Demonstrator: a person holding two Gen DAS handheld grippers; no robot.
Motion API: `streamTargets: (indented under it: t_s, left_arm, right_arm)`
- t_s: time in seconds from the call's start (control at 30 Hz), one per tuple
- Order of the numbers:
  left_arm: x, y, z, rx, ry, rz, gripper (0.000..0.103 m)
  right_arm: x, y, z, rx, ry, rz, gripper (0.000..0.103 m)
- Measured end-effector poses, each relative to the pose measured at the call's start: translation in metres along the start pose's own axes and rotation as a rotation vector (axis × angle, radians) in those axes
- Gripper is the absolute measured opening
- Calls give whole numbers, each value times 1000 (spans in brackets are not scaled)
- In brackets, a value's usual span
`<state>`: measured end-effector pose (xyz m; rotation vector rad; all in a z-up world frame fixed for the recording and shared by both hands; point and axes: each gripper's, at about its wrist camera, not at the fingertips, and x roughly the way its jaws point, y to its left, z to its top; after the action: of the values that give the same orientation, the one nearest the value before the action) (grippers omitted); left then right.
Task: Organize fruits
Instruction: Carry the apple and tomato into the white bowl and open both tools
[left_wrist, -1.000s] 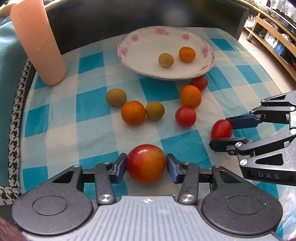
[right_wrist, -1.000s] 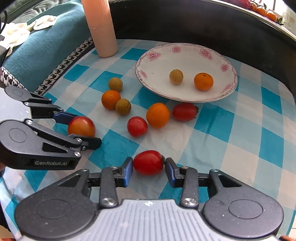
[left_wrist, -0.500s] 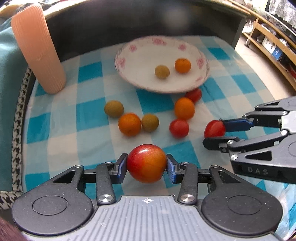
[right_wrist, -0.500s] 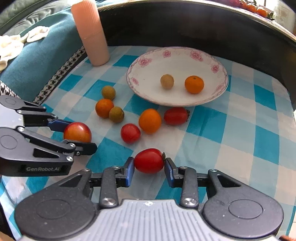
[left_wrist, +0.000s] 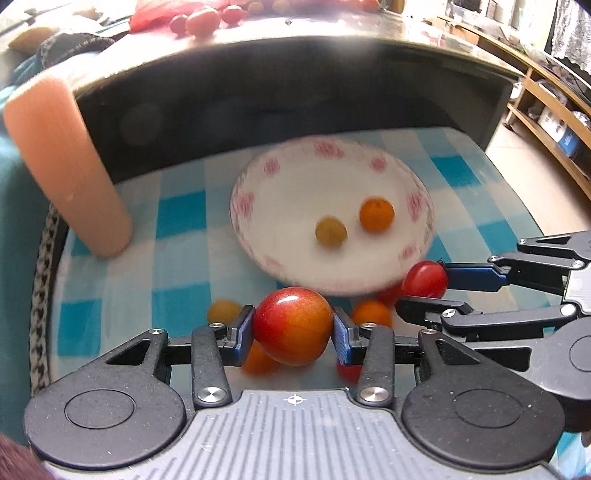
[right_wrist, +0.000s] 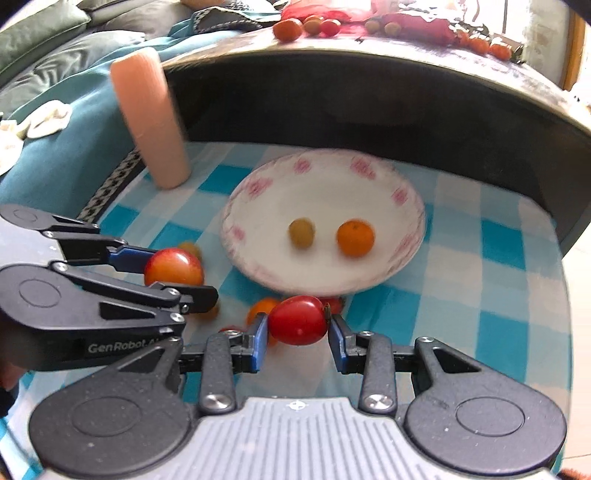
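While each hand-held gripper (left_wrist: 293, 326) (right_wrist: 297, 321) clamps fruit, blue-checked cloth (right_wrist: 498, 295) covers the table.

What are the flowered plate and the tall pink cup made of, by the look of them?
White round plate with pink flowers: probably glazed ceramic, judging by its smooth white surface and printed rim; motion blur leaves it open. Tall peach-pink ribbed cup: likely matte plastic, given its uniform colour, fine ribs and lack of shine.

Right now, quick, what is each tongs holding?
Left tongs: closed on the red-yellow fruit.
Right tongs: closed on the red tomato.
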<state>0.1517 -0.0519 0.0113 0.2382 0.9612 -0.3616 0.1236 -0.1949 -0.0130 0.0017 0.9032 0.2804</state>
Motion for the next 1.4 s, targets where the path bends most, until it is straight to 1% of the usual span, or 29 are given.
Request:
streamTargets:
  t_s: [0.17,0.27,0.4,0.57,0.83,0.97,1.2,1.4]
  left_arm:
    - [15,7,16,-37,-16,6,51]
    - [23,8,20,-40,-14,13,51]
    - [29,6,24,-18,-33,32,51]
    - [33,1,25,7,-47,62,51]
    - [37,-1,27,19,-55,87,52]
    - [37,0,28,6,-52,86,53]
    - [38,8,31,-37,-45,73,60]
    - [34,11,32,-62,-57,65,61]
  right_arm:
    - [13,-11,19,3,-13,-9,48]
    - [22,-14,24,1,-21,-13,48]
    - [32,-19,26,11,-25,-3,48]
    - [40,-24,27,13,-31,-13,48]
    - [43,-25,27,0,-43,-8,49]
    - [44,-23,26,3,-51,-18,49]
    - [43,-24,28,17,-65,-21,50]
    - [41,-27,29,41,-80,-17,55]
